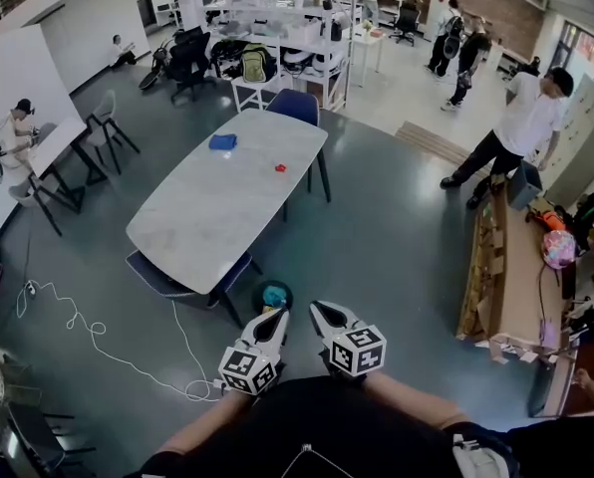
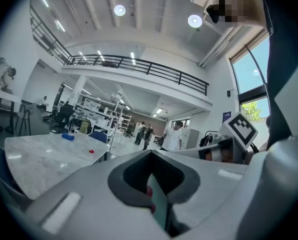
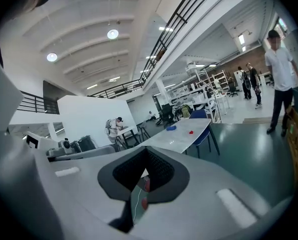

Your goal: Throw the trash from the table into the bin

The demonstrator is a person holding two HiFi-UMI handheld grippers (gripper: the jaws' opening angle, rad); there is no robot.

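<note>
- The jaws of the left gripper are shut, smooth grey shells meeting at a point with dark ribbed pads pressed together; nothing is held between them.
- The right gripper has its jaws closed in the same way and is empty. It is just beside the left one, both low in the head view over the grey-green floor.
- The long white marble-look table with rounded corners stands well ahead of both grippers.
- A small soft-looking blue piece of trash lies near the table's far end.
- A tiny red scrap lies by the right edge, apart from the blue piece.
- The round dark bin with a blue-green inside sits on the floor at the table's near end, just ahead of the gripper tips.
- A thin white cable snakes across the floor to the left.
</note>
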